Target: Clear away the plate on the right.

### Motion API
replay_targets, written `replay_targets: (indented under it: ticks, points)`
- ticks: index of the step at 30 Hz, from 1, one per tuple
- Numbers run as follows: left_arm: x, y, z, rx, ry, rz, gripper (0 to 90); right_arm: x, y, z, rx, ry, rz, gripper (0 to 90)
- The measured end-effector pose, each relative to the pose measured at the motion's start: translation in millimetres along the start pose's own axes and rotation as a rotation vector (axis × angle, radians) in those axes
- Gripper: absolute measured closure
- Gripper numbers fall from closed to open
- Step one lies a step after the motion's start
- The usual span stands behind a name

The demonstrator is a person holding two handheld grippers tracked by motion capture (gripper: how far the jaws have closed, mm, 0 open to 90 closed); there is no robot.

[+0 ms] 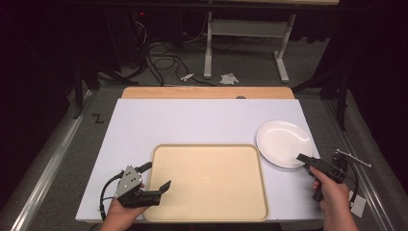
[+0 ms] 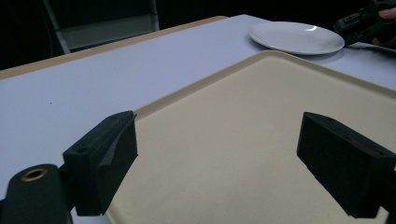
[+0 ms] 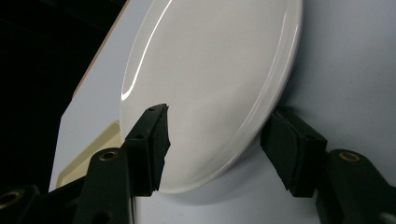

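While the right tool (image 3: 215,144) straddles the plate's (image 3: 210,70) rim ungripped — the left tool (image 2: 219,154) gapes over the tray (image 2: 261,116).

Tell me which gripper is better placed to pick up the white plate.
Right. The right gripper is already at the plate, its open jaws straddling the near rim. The left gripper sits open over the tray, a tray's width away.

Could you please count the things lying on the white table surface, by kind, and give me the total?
Plate: 1, white
Tray: 1, cream
Total: 2
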State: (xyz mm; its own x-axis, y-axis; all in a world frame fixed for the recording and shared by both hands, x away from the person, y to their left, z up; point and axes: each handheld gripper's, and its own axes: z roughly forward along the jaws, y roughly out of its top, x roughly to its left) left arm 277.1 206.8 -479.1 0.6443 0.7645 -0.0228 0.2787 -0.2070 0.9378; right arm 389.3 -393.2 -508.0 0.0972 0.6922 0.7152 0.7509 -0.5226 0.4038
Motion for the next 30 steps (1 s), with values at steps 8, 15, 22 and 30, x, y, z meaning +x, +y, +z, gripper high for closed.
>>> replay_targets:
  ticks: [8, 15, 22, 30]
  points:
    - [-0.3, 0.1, -0.2, 0.0, -0.003, 0.002, 13.2, 1.2, -0.4, 1.1, -0.004, -0.009, 0.001, 42.2]
    - [-1.1, 0.1, -0.4, 0.002, -0.005, 0.004, 13.6, -0.5, 0.1, 1.2, -0.001, -0.029, -0.003, 52.9]
    - [-1.7, 0.0, 0.1, 0.003, -0.005, 0.005, 13.9, -2.2, -0.6, 0.5, -0.003, -0.048, -0.013, 60.5]
    - [-3.4, -0.3, 1.5, 0.011, -0.009, 0.011, 14.4, -7.8, -1.5, 0.9, -0.02, -0.042, 0.043, 71.6]
